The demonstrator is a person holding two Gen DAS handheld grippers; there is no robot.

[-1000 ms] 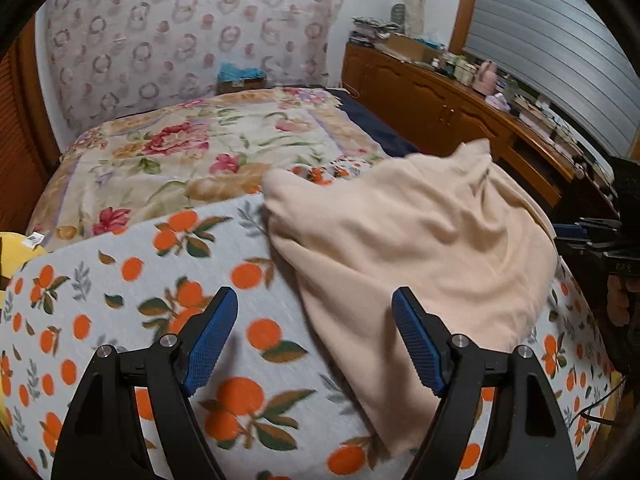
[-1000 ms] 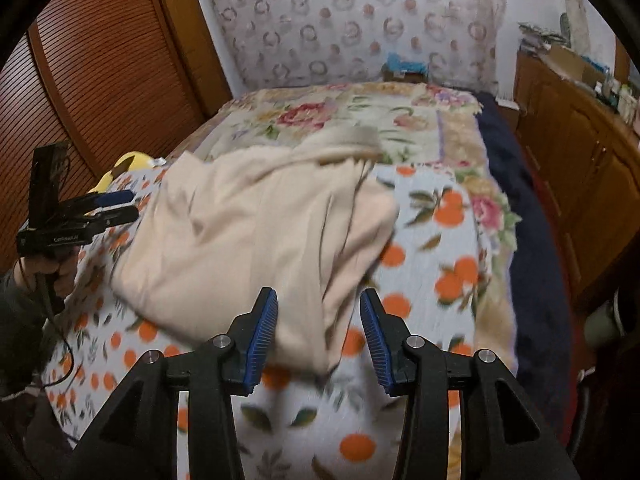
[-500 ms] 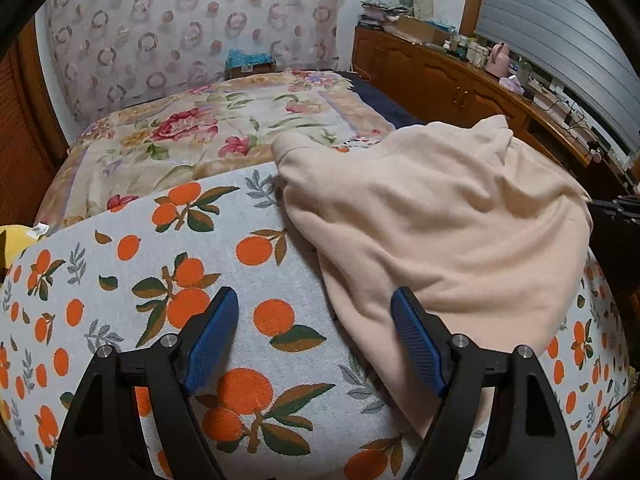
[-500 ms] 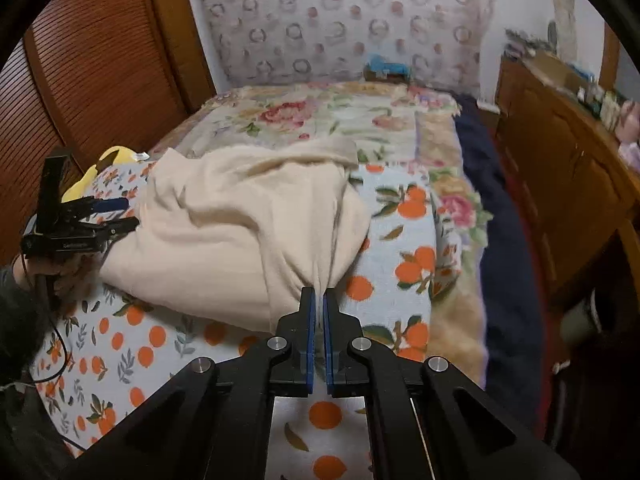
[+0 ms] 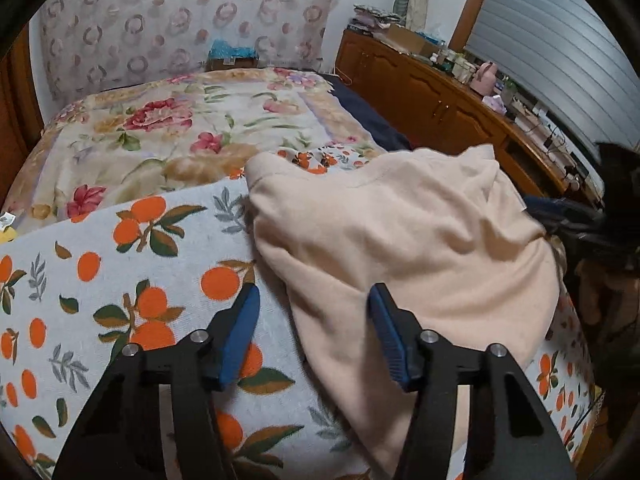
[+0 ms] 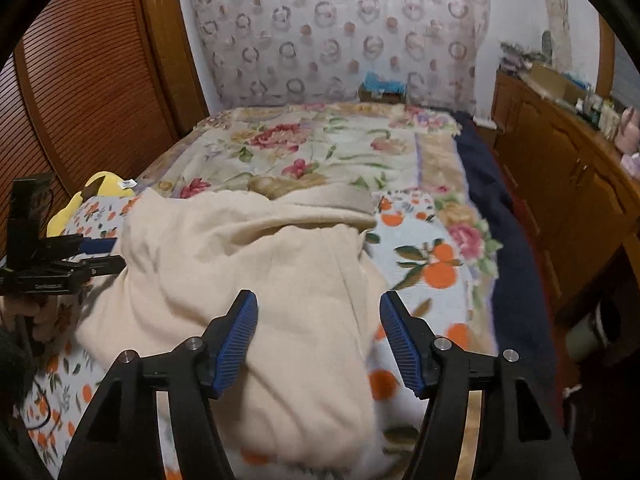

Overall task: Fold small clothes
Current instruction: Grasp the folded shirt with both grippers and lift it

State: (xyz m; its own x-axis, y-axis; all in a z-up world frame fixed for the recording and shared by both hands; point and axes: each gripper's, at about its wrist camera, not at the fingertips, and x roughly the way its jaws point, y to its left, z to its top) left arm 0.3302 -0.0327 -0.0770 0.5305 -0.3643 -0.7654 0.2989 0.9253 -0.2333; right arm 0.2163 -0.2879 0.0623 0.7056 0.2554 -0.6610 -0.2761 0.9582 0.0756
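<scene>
**Ana:** Left wrist view first. Where does the garment lie from the left tongs?

**Ben:** Ahead and to the right, spread on the orange-print blanket. Its near edge runs between the two blue pads, closer to the right one. Both pads stand wide apart and hold nothing. The cloth's long axis slants from near right up toward the far left corner.

**Ana:** And the right wrist view?

**Ben:** There the right tongs hover straight over the garment, pads spread wide and empty, cloth lying under and between them. The long axis runs away from the camera toward the waistband-like hem at the far end. The other tongs sit at the cloth's left edge.

**Ana:** Which is nearer?

**Ben:** I'd judge the right; it is already above the cloth, while the left only reaches its edge.
</scene>
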